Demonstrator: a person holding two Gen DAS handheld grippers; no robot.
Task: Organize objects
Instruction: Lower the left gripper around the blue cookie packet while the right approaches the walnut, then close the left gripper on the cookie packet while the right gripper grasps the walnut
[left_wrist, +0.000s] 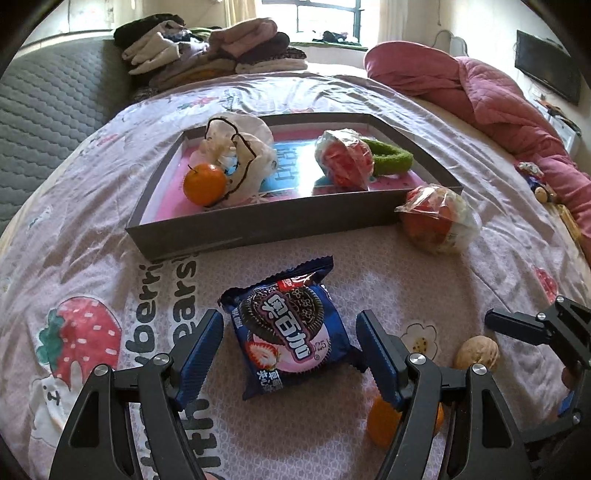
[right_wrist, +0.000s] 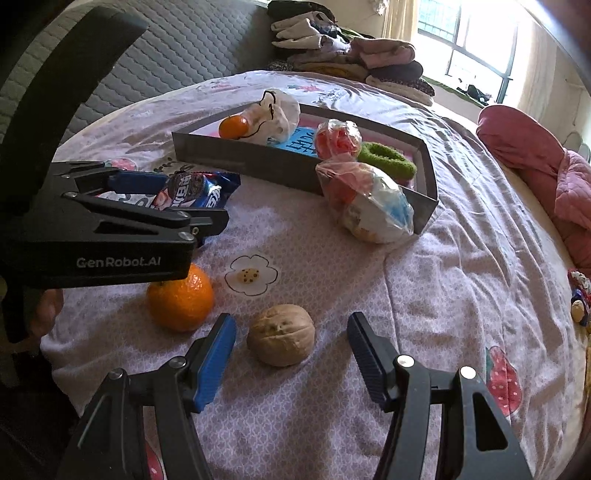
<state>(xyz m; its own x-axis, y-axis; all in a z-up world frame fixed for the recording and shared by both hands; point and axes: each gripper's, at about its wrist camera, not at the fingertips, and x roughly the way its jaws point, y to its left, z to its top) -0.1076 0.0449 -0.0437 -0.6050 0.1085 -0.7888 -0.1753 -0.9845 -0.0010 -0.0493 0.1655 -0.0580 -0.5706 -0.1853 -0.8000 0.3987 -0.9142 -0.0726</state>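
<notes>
Item one, biscuit packet (left_wrist: 291, 332): I am bringing the left gripper (left_wrist: 290, 347) down over it where it is lying flat on the bed sheet (left_wrist: 369, 258), just in front of the grey tray (left_wrist: 258, 229). The jaws are standing wide, one on each side of the packet, and I judge the pads are not yet pressing on it, so nothing is held. To do this well, I am planning to keep the packet centred, lower until the pads are bracketing its sealed edges, then close gently so the biscuits inside are not being crushed. Item two, walnut (right_wrist: 280, 334): I am holding the right gripper (right_wrist: 291, 350) over it, jaws open wider than the nut, clear of it on both sides, holding nothing. The nut is round and likely to roll on soft bedding, so I am aiming to close squarely across its middle. Item three, loose orange (right_wrist: 181, 301): lying just beside the walnut, partly under the left gripper's body, untouched. Item four, bagged fruit (right_wrist: 365, 203): resting against the tray's outer wall, still outside. Already sitting in the tray: a small orange (left_wrist: 205, 184), a white plastic bag (left_wrist: 243, 155), a wrapped red fruit (left_wrist: 345, 158) and a green hair band (left_wrist: 391, 157).
</notes>
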